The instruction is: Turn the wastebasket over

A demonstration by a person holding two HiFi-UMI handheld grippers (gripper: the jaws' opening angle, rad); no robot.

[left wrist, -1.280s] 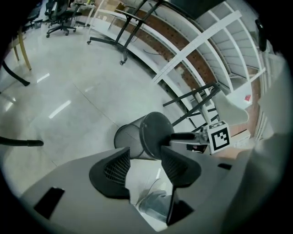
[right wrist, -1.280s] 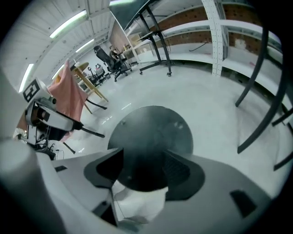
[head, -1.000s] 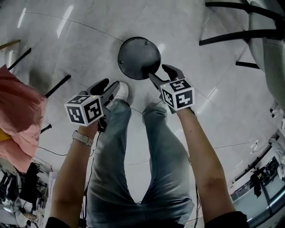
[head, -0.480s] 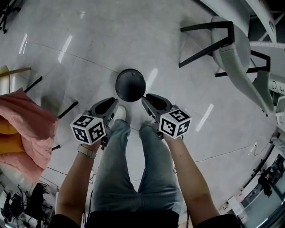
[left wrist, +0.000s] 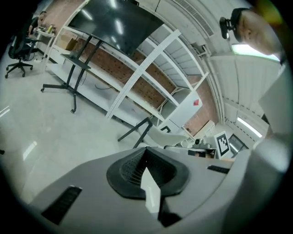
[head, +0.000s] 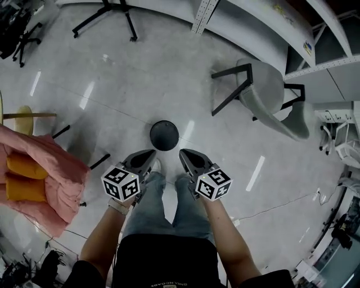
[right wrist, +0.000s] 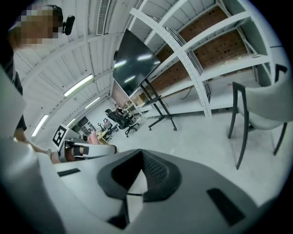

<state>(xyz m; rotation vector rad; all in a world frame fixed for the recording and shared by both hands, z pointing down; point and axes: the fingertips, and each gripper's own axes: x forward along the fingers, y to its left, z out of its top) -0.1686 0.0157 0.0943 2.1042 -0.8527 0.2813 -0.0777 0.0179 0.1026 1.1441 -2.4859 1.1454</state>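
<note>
In the head view the black wastebasket (head: 164, 135) stands on the pale floor just ahead of my feet, seen from above as a dark round top. My left gripper (head: 147, 156) is high above the floor, to the near left of the basket, with its jaws shut and empty. To the near right of the basket my right gripper (head: 185, 154) is raised alongside the left one, also shut on nothing. In the left gripper view (left wrist: 145, 157) and the right gripper view (right wrist: 139, 160) the jaws are pressed together and face the room, not the basket.
A grey chair (head: 264, 95) with black legs stands to the right beyond the basket. A pink cloth over orange cushions (head: 34, 174) lies at the left. White shelving (head: 264, 22) lines the far side, a black stand (head: 107, 17) before it.
Both grippers have risen far above the floor and closed their jaws. The basket, close under them a second ago, now looks small and distant below.
</note>
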